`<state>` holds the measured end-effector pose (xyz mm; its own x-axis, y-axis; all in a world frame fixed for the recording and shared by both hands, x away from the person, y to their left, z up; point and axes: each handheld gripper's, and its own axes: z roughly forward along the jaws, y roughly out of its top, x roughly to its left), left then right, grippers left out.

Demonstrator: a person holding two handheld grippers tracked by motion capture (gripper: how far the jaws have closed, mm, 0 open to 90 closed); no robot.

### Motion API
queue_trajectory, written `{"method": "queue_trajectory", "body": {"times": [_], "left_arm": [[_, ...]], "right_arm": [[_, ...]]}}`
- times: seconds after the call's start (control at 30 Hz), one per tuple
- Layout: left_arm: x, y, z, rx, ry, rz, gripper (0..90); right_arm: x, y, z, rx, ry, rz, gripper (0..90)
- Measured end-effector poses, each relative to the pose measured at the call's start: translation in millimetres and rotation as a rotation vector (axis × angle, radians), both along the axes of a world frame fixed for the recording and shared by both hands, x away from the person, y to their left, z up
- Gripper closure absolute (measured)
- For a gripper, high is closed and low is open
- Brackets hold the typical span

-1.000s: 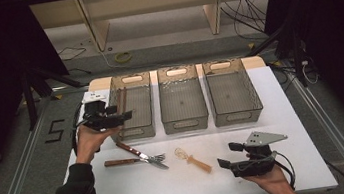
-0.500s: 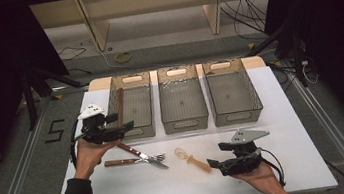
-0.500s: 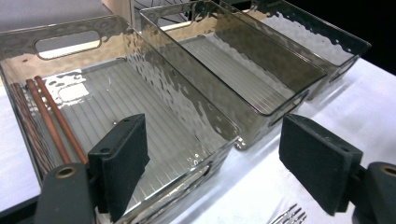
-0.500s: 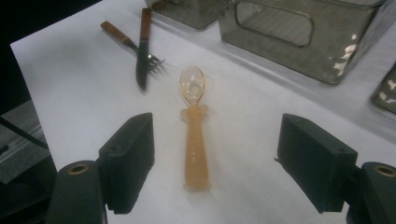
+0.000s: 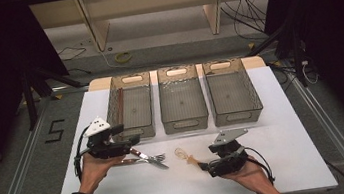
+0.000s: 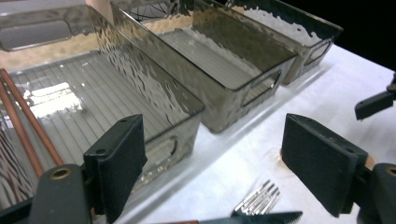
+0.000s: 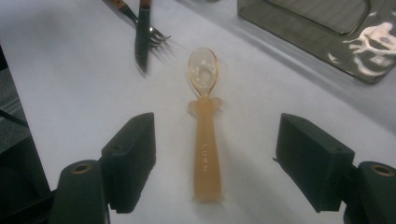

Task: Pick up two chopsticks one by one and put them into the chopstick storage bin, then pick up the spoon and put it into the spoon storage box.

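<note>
Both hand-held grippers lower than before, jaws spread: left (image 5: 133,141) over fork (image 5: 154,159), right (image 5: 204,166) around spoon (image 7: 204,126).

Three bins stood side by side at the back of the table (image 5: 295,126) — left bin (image 5: 131,105), middle bin (image 5: 182,98), right bin (image 5: 231,90). In front of them lay a fork (image 5: 154,158) and knife (image 5: 149,159) together, a spoon (image 5: 186,156) just right — chopsticks (image 6: 25,123) in the left bin.

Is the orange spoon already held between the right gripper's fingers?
No, the spoon lies flat on the table between the open fingers, which do not touch it.
</note>
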<state>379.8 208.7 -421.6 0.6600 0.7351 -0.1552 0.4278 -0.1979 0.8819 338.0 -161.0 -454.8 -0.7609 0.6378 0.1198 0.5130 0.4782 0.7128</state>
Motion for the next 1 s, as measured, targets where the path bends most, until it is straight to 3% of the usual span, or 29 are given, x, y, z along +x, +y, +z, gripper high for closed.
{"method": "queue_trajectory", "body": {"times": [0.13,0.43,1.0], "left_arm": [[-9.0,-3.3,-7.4,-0.02,-0.001,0.001,20.8],[-22.0,-9.5,-25.0,-0.005,0.003,0.007,20.9],[-36.8,-14.3,-33.4,0.027,-0.008,-0.008,20.2]], "right_arm": [[2.7,4.2,-1.4,-0.03,0.019,0.004,30.4],[7.5,11.3,-3.0,-0.08,0.048,0.033,33.7],[14.8,19.5,-10.5,-0.18,0.11,0.056,42.2]]}}
